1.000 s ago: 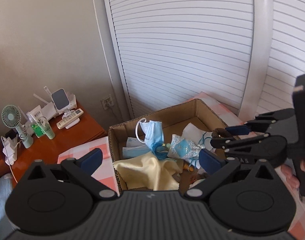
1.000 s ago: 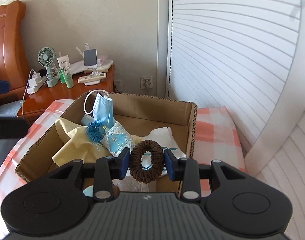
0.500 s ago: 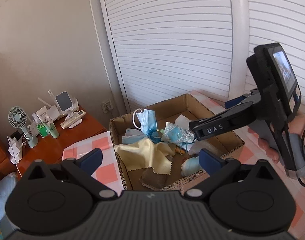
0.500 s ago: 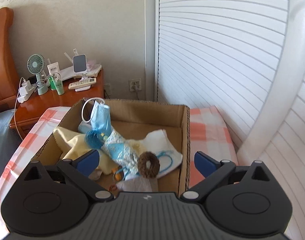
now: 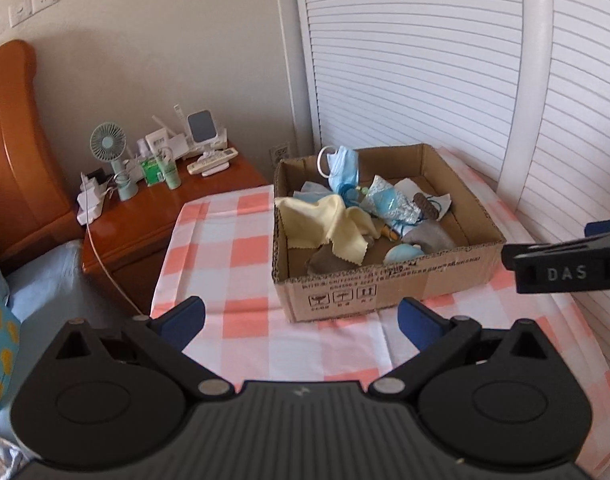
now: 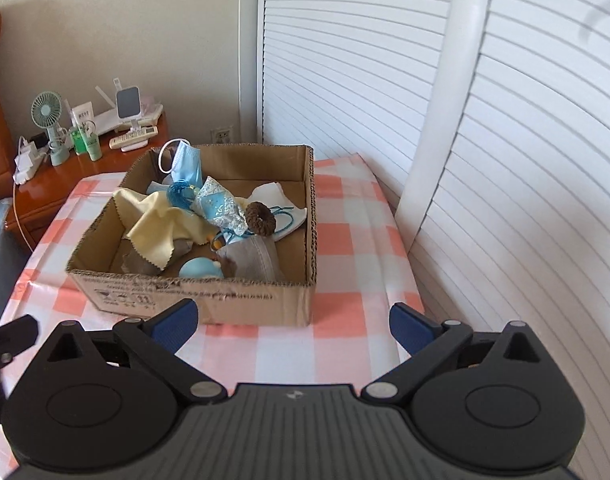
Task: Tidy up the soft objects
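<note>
Checked tablecloth under cardboard box of soft things, nightstand beside; both tools spread apart, empty.

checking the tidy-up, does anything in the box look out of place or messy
One thing: the blue face mask hangs over the back rim of the cardboard box, its ear loop sticking up. The rest lies loosely heaped inside; nothing spilled onto the checked cloth.

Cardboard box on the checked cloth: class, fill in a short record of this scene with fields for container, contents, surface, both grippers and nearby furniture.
container: open brown cardboard box
contents: brown knitted hair ring, pale yellow cloth, blue face mask, grey face mask
surface: pink and white checked cloth
left gripper: fingers wide apart, empty
right gripper: fingers wide apart, empty
furniture: wooden bedside table with green desk fan
</note>
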`<state>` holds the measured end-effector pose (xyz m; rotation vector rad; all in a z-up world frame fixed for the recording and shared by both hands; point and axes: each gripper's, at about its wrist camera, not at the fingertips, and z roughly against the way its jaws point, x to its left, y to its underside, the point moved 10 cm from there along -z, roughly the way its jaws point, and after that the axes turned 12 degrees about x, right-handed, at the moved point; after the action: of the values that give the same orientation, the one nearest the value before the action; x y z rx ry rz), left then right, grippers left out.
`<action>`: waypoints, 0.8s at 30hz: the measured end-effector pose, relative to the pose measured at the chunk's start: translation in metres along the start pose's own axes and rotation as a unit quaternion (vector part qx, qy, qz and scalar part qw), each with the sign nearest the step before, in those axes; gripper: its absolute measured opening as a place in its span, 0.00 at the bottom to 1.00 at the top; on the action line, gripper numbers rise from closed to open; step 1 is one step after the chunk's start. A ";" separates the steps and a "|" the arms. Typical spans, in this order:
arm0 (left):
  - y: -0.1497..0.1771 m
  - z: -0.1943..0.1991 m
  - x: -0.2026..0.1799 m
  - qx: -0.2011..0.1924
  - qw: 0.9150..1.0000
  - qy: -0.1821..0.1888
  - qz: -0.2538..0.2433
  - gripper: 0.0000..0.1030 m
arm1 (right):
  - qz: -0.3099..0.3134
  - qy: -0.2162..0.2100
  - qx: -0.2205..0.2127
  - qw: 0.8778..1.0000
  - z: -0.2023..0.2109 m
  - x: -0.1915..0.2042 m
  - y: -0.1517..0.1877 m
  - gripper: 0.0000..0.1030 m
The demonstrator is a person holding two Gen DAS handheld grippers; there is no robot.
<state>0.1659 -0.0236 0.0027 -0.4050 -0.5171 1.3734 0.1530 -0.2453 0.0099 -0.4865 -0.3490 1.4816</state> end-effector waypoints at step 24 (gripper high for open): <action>0.014 0.004 -0.002 0.007 1.000 -0.016 0.018 0.99 | -0.011 -0.022 0.000 1.000 0.020 0.006 0.033 1.00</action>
<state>0.1524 -0.0238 -0.0023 -0.3824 -0.5280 1.4189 0.1155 -0.2366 0.0094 -0.4492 -0.3869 1.4720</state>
